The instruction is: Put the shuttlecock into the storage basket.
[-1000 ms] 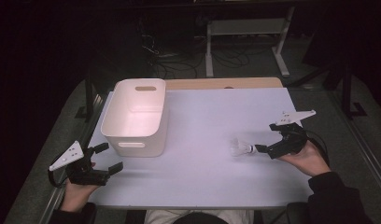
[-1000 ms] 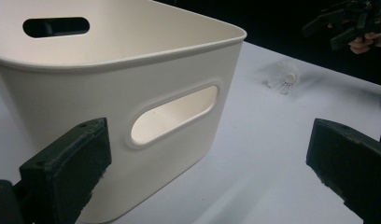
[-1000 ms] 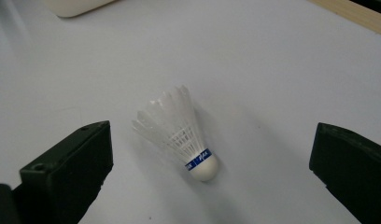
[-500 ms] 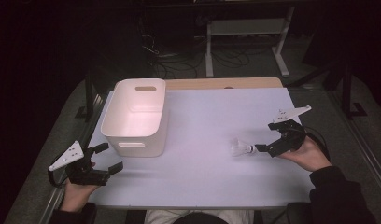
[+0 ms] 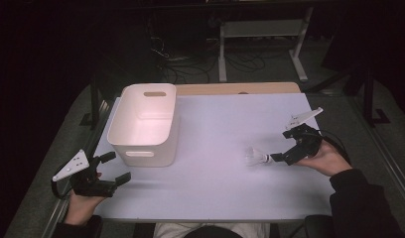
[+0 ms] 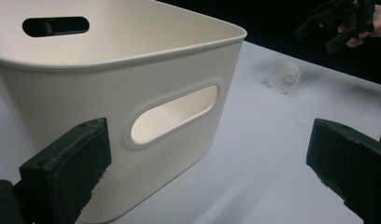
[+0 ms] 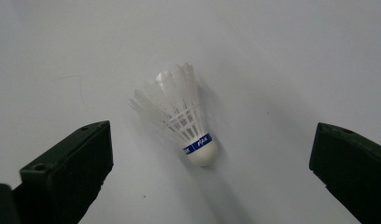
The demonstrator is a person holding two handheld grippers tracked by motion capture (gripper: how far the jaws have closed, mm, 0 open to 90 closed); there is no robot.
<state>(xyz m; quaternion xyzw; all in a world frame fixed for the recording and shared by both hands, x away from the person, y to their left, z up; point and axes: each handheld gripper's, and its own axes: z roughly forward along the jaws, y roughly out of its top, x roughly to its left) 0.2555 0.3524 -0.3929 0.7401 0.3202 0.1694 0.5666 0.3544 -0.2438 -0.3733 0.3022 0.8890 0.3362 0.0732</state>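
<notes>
1. Currently, right tongs [image 5: 276,157] spread wide, pointing at shuttlecock [image 5: 255,157] lying right of frame centre on surface [image 5: 215,129].
2. Left tongs [image 5: 113,168] spread, lower left, near white bin [image 5: 143,124].

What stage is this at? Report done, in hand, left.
Done: nothing; the white bin looks empty. In hand: the right gripper, open, lines up on the shuttlecock lying on the table. Left: grasp it and probably bin it. The left gripper waits open.
</notes>
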